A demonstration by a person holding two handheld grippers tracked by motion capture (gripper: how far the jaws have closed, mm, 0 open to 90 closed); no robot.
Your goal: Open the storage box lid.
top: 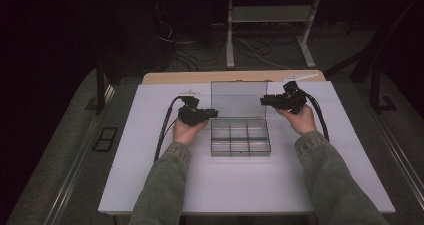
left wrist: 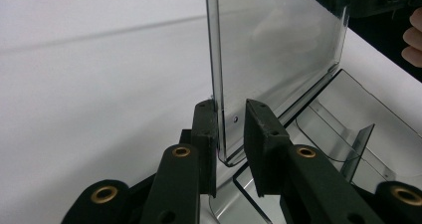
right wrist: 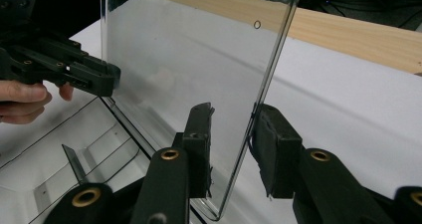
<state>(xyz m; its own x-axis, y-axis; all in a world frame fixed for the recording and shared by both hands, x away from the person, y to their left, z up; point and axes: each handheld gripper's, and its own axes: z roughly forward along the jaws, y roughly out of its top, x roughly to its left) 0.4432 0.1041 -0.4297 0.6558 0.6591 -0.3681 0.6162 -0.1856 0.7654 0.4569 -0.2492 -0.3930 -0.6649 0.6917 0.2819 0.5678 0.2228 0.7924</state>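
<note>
On the white bench (top: 150, 185), I have a clear plastic compartment box (top: 240, 137) standing open, its lid (top: 239, 99) upright between both grippers. The left gripper (left wrist: 230, 134) has its jaws astride the lid's edge, one touching, not clamped; the right gripper (right wrist: 231, 149) likewise brackets the opposite edge. Light, stiff, slippery plastic: best taken at the edges.

The clear plastic compartment box (top: 240, 137) sits on the white-topped bench (top: 150, 185), about midway across and a little toward the far side. Its transparent hinged lid (top: 238, 99) stands upright along the box's far edge, behind the compartments. The left claw (top: 212, 114) is at the lid's left edge, low, near the box's far-left corner, with that edge between its jaws. The right claw (top: 263, 101) is at the lid's right edge, higher up, the edge between its jaws too.
</note>
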